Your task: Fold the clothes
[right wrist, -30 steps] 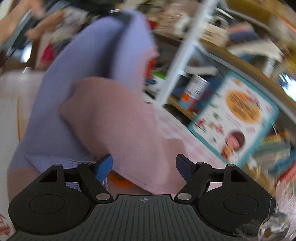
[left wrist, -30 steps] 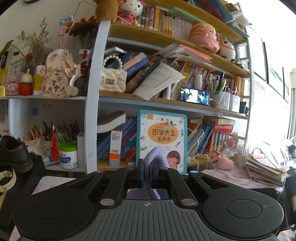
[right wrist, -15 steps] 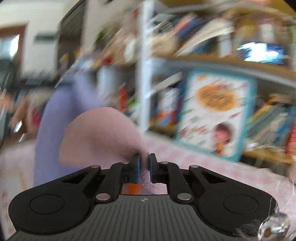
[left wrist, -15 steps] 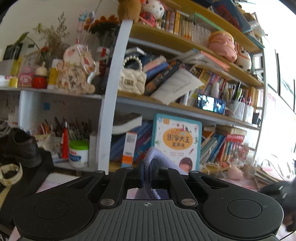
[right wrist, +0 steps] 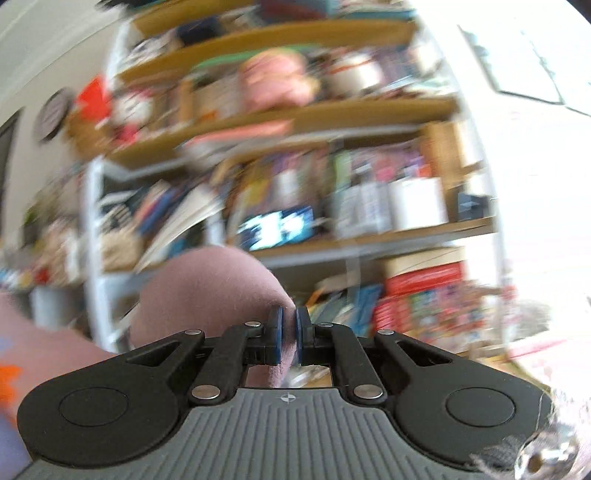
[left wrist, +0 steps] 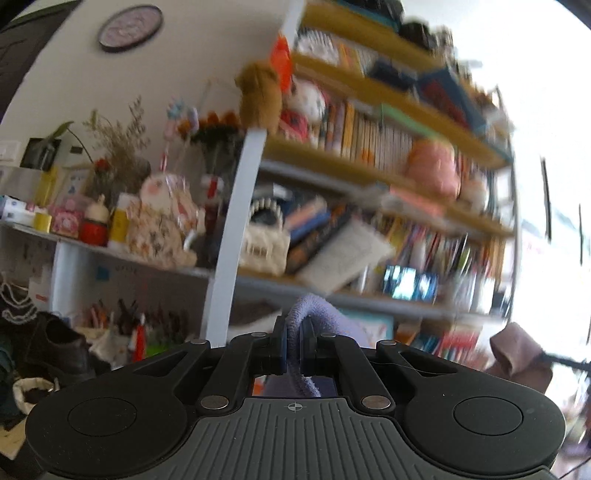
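Observation:
The garment is lavender with dusty-pink parts. In the left wrist view my left gripper (left wrist: 293, 341) is shut on its ribbed lavender edge (left wrist: 314, 310), which loops up above the pads. A pink piece of the garment (left wrist: 521, 354) shows at the right, held up in the air. In the right wrist view my right gripper (right wrist: 289, 330) is shut on a pink fold of the garment (right wrist: 210, 291), which bulges up and left of the pads. More pink cloth with an orange print (right wrist: 33, 354) hangs at the left edge. Both grippers point about level at the bookshelf.
A crowded bookshelf (left wrist: 369, 173) with books, plush toys and a lit phone screen (left wrist: 408, 282) fills the background. A white upright post (left wrist: 236, 236) divides it. A black shoe (left wrist: 55, 350) sits at the lower left. A round clock (left wrist: 130, 27) hangs on the wall.
The right gripper went from open around the pink cloth to shut on it, then rose and rolled level. The left gripper lifted and tilted up, still holding the lavender edge.

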Motion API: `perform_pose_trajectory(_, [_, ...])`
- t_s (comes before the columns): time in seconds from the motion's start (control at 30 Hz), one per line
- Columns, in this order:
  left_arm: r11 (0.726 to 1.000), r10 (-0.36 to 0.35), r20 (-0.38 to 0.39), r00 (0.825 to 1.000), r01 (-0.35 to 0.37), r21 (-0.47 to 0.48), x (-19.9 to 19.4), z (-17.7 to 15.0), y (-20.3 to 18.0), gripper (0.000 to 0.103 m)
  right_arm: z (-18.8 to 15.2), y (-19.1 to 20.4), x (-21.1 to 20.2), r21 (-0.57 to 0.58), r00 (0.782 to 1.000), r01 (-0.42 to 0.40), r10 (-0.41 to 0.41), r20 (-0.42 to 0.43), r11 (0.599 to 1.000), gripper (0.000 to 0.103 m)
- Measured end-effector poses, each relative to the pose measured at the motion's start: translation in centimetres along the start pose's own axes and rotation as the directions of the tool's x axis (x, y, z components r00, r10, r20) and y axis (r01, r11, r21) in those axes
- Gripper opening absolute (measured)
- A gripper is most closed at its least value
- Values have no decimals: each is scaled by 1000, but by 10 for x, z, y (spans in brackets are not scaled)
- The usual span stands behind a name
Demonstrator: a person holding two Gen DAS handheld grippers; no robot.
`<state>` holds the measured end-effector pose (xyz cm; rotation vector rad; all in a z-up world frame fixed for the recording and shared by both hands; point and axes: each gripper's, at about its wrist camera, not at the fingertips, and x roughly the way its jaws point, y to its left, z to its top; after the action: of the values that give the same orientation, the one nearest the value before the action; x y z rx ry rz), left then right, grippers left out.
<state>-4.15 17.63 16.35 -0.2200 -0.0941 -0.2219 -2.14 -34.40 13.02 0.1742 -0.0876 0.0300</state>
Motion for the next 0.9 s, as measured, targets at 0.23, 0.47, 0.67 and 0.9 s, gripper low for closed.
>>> perform_pose_trajectory(0.23, [998,-36,-217,975,25,-50,77,-21,10,5,-22,-26,38,-4,988,140,-140,-63,990,6])
perform_pose_trajectory(0.47, [998,25,-574,818,-53,-32,198,-115,43,5,-77,-45,99,-73,941,261,-270,-204,963,0])
perform_pose_trajectory(0.67, [996,76,-614,786,-89,9,228,-140,53,28,-95,-74,122,-15,899,265,-253,-356,964,1])
perform_pose_trajectory(0.9, [989,148,-581,800,-114,94,195,-133,47,61,-122,-33,120,-79,836,49,-84,-542,996,28])
